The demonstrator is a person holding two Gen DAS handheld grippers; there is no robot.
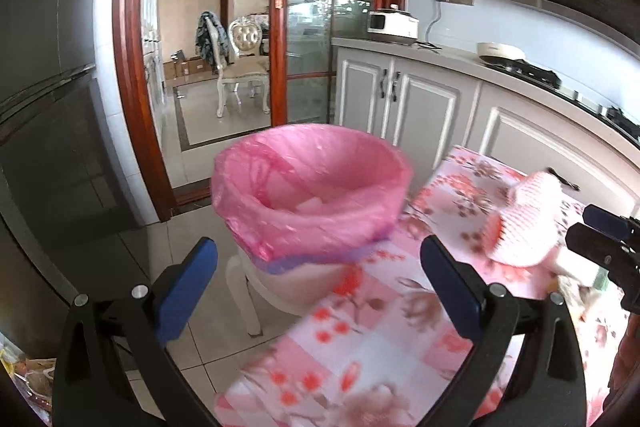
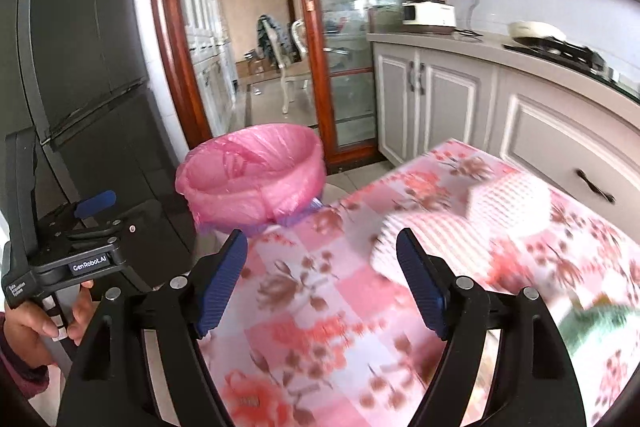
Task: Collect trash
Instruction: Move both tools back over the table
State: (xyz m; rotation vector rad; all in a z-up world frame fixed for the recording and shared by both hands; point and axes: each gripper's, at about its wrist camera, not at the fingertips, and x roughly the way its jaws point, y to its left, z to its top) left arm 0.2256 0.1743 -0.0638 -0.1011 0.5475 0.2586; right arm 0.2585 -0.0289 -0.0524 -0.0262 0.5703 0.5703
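Note:
A bin lined with a pink bag (image 1: pixel 312 187) stands on a white stool (image 1: pixel 256 291) beside the table; it also shows in the right wrist view (image 2: pixel 252 175). A pink-and-white foam fruit net (image 1: pixel 520 223) lies on the floral tablecloth (image 1: pixel 360 339), and shows blurred in the right wrist view (image 2: pixel 472 215). My left gripper (image 1: pixel 320 287) is open and empty, in front of the bin. My right gripper (image 2: pixel 322 287) is open and empty over the table, just short of the net. A green-and-white piece of trash (image 2: pixel 600 327) lies at the right.
A dark fridge (image 2: pixel 80 59) stands at the left. White cabinets (image 1: pixel 420 95) and a counter with a cooker (image 1: pixel 394 25) and a stove run along the right. A glass door with a red-brown frame (image 1: pixel 280 27) is behind the bin. The left gripper's body (image 2: pixel 72 247) shows at the left.

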